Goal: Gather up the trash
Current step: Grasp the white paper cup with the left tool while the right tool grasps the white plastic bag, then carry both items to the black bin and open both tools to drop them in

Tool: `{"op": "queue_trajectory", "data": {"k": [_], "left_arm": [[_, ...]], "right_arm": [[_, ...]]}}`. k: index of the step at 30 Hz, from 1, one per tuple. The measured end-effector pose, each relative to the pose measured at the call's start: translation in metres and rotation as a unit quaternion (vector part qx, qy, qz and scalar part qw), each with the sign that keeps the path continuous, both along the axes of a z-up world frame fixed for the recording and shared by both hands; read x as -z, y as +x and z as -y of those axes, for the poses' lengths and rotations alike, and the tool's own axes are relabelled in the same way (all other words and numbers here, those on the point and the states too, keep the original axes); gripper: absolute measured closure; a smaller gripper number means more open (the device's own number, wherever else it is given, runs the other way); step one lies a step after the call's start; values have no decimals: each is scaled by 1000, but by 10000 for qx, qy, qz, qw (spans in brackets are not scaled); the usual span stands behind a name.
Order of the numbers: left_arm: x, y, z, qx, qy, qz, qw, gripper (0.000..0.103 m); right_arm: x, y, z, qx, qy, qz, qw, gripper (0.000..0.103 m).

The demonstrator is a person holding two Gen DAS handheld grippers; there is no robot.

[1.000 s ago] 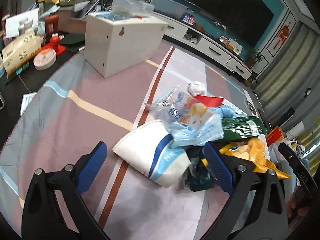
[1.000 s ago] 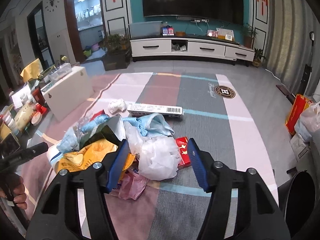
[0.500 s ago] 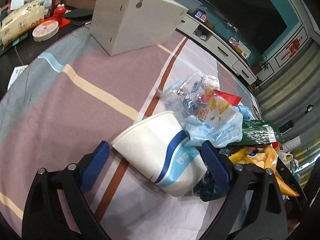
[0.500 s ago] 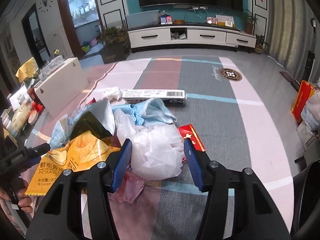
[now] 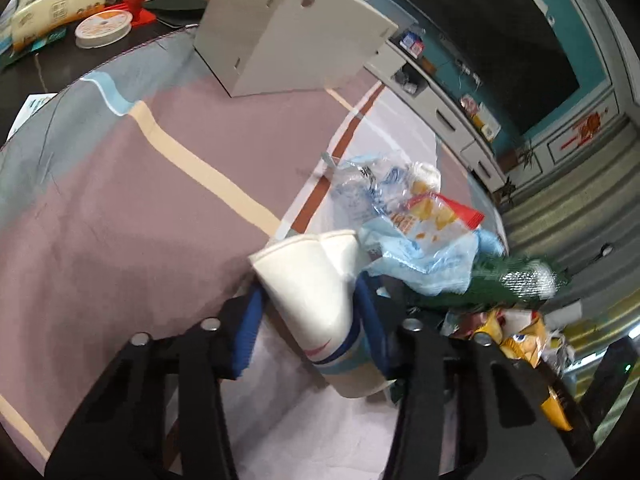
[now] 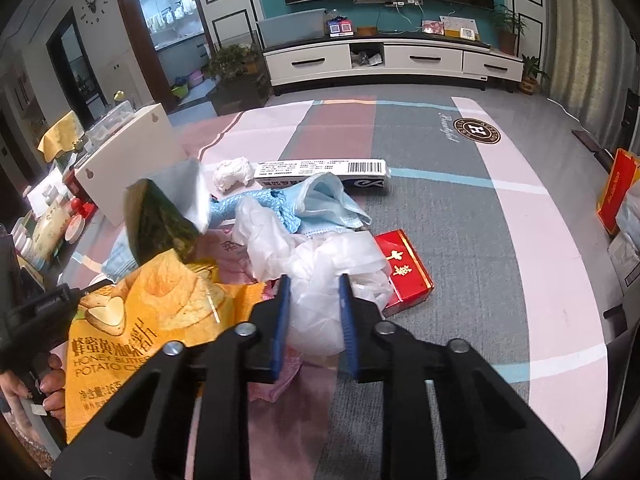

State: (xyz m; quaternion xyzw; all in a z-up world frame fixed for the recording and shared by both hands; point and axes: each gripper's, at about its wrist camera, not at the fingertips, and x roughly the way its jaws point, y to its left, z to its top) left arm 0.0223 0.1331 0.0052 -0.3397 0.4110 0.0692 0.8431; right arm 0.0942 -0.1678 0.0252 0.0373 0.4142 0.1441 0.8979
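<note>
A heap of trash lies on the striped rug. My left gripper [image 5: 310,316] is shut on a white paper cup [image 5: 316,288] with blue bands, at the left edge of the heap. Beside it lie a light blue mask [image 5: 424,264], a clear snack wrapper [image 5: 424,216] and a green bag [image 5: 516,280]. My right gripper [image 6: 314,316] is shut on a white plastic bag [image 6: 320,280] at the front of the heap. Around it lie a yellow potato chip bag [image 6: 148,316], a red box [image 6: 404,270], a blue mask [image 6: 324,204] and a long white carton [image 6: 320,170].
A white wooden box [image 5: 292,36] stands on the rug's far left corner, also in the right wrist view [image 6: 132,164]. Cluttered items [image 5: 60,16] lie on the dark floor past it. A white TV cabinet [image 6: 392,60] lines the back wall. Red bags [image 6: 616,188] stand at right.
Both grippers moved forward into the heap and closed: the left on the paper cup, the right on the white plastic bag. The cup has tipped up between the left fingers.
</note>
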Motion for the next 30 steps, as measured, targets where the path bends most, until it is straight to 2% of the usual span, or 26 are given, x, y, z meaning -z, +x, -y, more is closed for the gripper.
{"op": "queue_trajectory", "data": {"k": [6, 9, 17, 22, 30], "left_arm": [[-19, -11, 7, 31, 129, 270, 9995, 75], [-35, -19, 12, 29, 306, 431, 9986, 75], [-87, -47, 18, -48, 434, 1040, 9936, 75], [-120, -60, 44, 128, 698, 1387, 9878, 75], [-160, -66, 109, 657, 616, 1859, 9784, 75]], "right_arm": [[-7, -7, 4, -40, 116, 23, 9999, 91], [-12, -13, 7, -17, 163, 96, 9998, 92], [-43, -40, 31, 255, 294, 405, 9984, 92], [-66, -63, 61, 628, 405, 690, 9948, 92], [-96, -105, 123, 1472, 540, 1265, 9795, 92]]}}
